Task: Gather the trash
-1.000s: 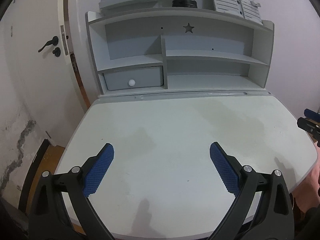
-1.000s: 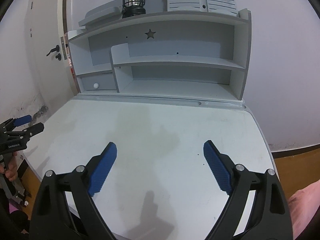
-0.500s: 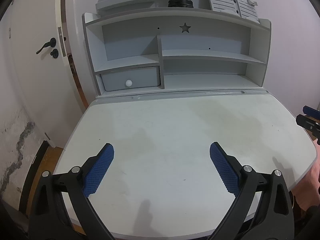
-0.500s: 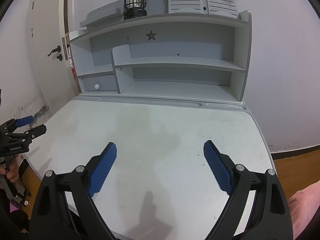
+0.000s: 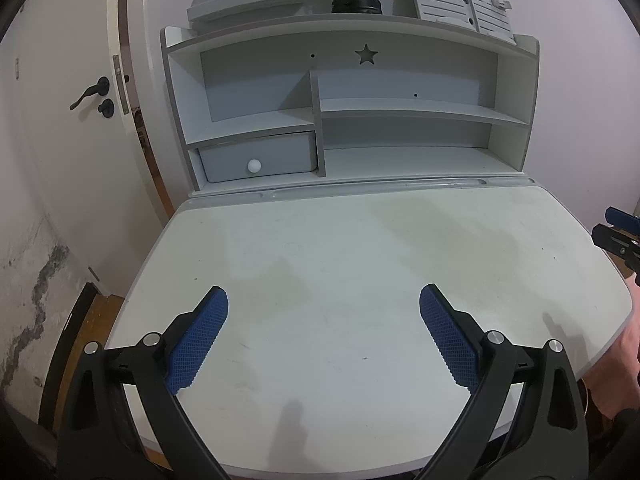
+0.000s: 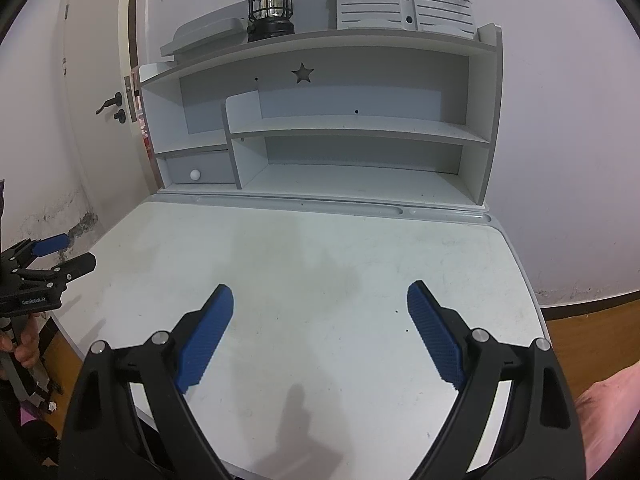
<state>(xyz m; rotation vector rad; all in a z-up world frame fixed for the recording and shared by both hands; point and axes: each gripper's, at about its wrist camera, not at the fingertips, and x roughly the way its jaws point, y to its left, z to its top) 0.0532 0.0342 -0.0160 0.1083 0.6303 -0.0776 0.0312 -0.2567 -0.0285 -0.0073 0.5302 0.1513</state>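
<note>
I see a white desk [image 5: 320, 264], bare ahead of both sets of fingers, hutch [image 6: 320, 128] beyond, lantern [image 6: 270, 8] on top, door [image 5: 60, 120] left. Left gripper [image 5: 324, 312] and right gripper [image 6: 320, 312] spread wide, gripping nothing, touching nothing. No trash in view. Unchanged from the earlier frames bar slight framing drift.

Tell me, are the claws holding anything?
No. The left claw and the right claw are both wide open above the desk, with nothing between their blue pads.
</note>
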